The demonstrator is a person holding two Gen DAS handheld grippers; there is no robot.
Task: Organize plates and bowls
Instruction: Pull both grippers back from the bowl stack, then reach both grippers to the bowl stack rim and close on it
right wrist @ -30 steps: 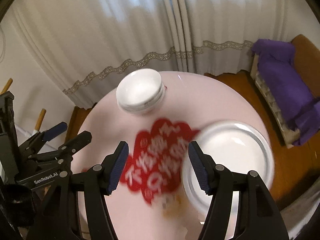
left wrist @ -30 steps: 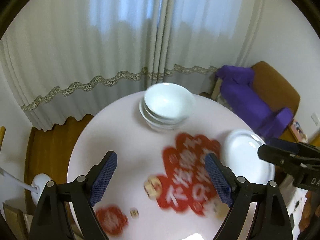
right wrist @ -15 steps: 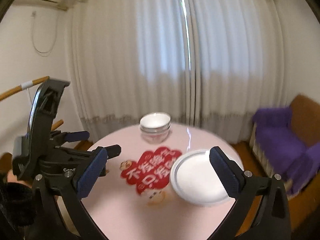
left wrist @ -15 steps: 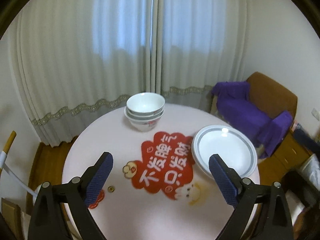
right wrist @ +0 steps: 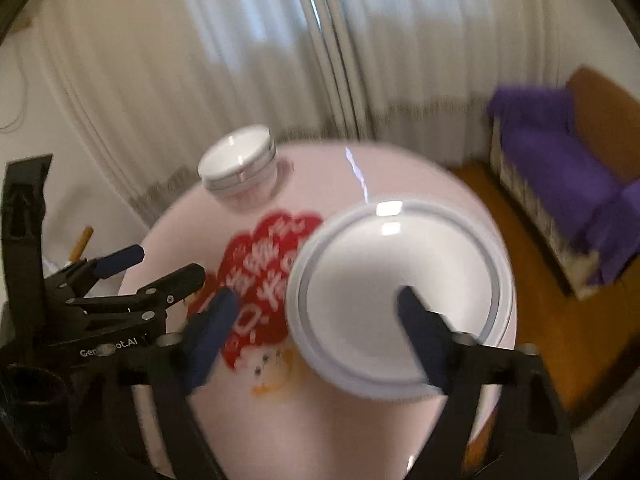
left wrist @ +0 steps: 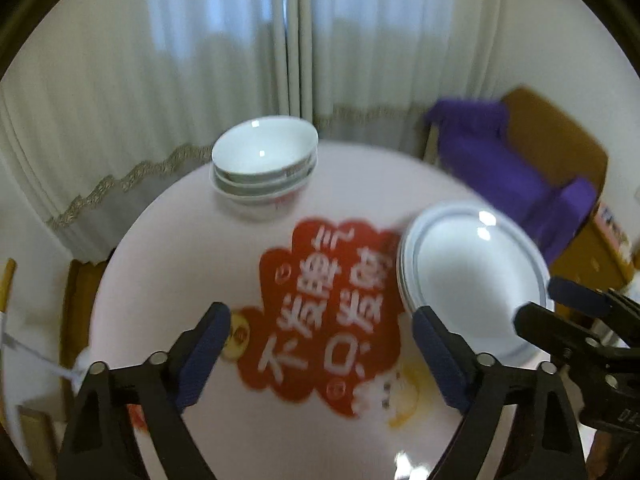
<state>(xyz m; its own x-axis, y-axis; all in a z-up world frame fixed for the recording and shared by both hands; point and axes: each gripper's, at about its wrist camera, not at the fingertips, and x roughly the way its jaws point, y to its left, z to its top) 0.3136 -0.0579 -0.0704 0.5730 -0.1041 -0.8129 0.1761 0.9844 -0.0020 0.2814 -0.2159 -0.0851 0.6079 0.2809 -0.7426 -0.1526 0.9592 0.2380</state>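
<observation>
A stack of white bowls [left wrist: 264,164] stands at the far side of the round pink table [left wrist: 168,264]; it also shows in the right wrist view [right wrist: 240,170]. A stack of white plates with a grey rim [left wrist: 472,280] lies at the table's right side, large in the right wrist view [right wrist: 400,292]. My left gripper [left wrist: 320,354] is open and empty, above the red decal near the front. My right gripper [right wrist: 316,332] is open and empty, above the near left part of the plates. Both views are blurred.
A red decal with white characters [left wrist: 324,300] lies in the table's middle. A brown chair with purple cloth [left wrist: 520,168] stands to the right. Curtains [left wrist: 280,40] hang behind the table. Wooden floor [right wrist: 560,320] shows on the right.
Both grippers have tipped down and come closer to the table after a raised, level view half a second ago. The bowls and plates have not moved. Both grippers stay open.
</observation>
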